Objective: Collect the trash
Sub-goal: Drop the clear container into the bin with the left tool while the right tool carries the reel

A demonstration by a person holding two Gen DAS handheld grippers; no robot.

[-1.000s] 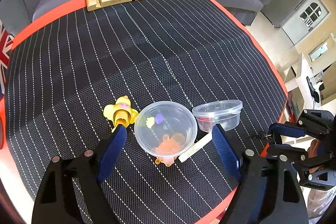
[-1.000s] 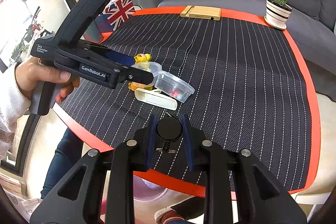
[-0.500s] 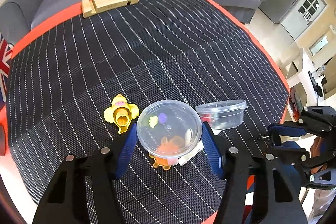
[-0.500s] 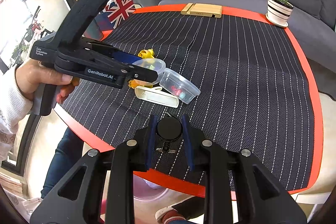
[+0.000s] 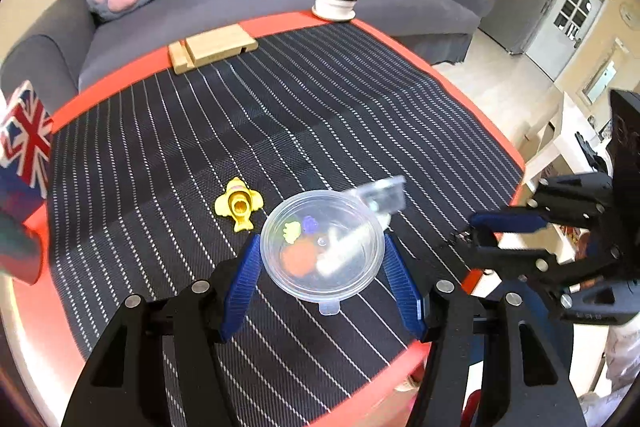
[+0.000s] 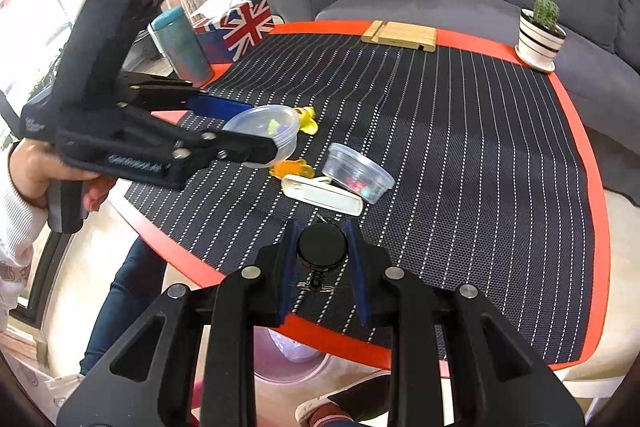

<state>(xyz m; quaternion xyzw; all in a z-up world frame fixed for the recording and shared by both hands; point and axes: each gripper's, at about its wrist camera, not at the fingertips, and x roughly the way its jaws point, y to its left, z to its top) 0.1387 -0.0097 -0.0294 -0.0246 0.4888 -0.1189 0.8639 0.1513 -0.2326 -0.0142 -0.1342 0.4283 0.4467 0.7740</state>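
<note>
My left gripper (image 5: 320, 247) is shut on a clear round lidded container (image 5: 322, 245) with small coloured bits inside, held tilted above the striped mat. From the right wrist view the same container (image 6: 264, 131) hangs clear of the table in the left gripper (image 6: 256, 143). My right gripper (image 6: 322, 241) is shut on a black round badge reel (image 6: 322, 243) over the table's near edge. On the mat lie a yellow toy (image 6: 306, 119), an orange toy (image 6: 292, 169), a white flat case (image 6: 320, 193) and a second clear tub (image 6: 358, 173).
A wooden stand (image 6: 400, 35) and a potted cactus (image 6: 540, 35) sit at the far rim. A flag-print tissue box (image 6: 244, 27) and a teal cup (image 6: 180, 47) stand at the left. A grey sofa lies behind. A pink bin (image 6: 296, 363) stands below the near edge.
My left gripper's jaws closed onto the round container and lifted it off the mat, uncovering the orange toy and the white case. The right gripper stayed still with the badge reel.
</note>
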